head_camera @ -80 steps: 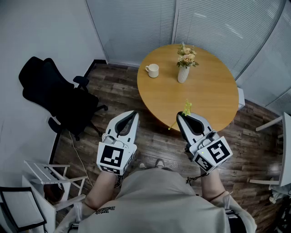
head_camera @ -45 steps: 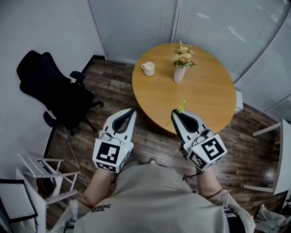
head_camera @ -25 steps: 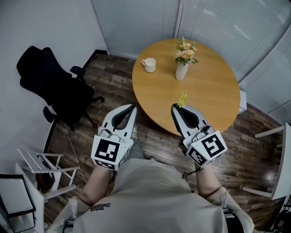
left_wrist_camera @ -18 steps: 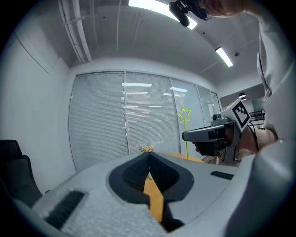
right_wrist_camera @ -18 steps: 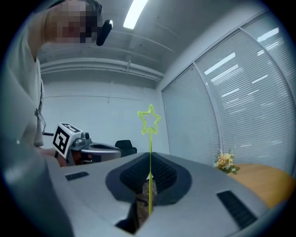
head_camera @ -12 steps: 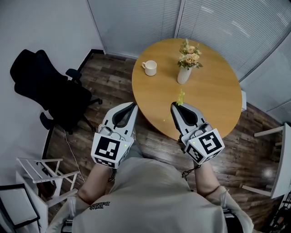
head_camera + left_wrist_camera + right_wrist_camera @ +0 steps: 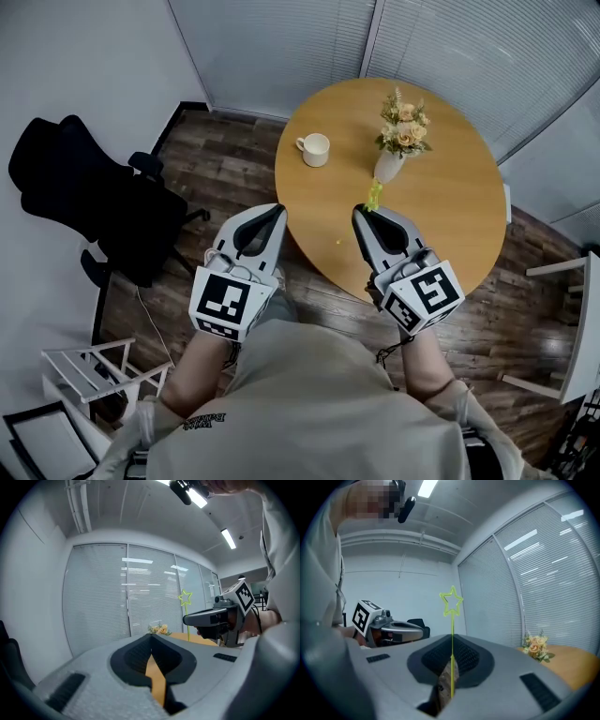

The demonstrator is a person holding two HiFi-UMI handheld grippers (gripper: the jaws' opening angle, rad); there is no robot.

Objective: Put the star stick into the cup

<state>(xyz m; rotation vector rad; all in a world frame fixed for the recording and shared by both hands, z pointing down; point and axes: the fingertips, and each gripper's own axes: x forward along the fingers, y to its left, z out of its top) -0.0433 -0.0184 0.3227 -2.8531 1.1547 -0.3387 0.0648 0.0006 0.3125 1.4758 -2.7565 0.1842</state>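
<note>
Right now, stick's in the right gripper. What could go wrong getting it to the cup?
1. The star stick is thin and pinched at one spot by the right gripper; it may pivot or slip.
2. The flower vase stands just past the jaws, nearer than the cup; the stick could clip it.

The round wooden table (image 7: 441,225) stands on a dark plank floor (image 7: 225,178). It carries two things: a white cup (image 7: 315,149) near its left edge (handle turned to the left) and, well apart from it toward the middle, a white vase (image 7: 388,166) of pale flowers (image 7: 403,127). On the floor left of the table stands a black office chair (image 7: 84,211), with a white slatted rack (image 7: 94,361) nearer the person.
</note>
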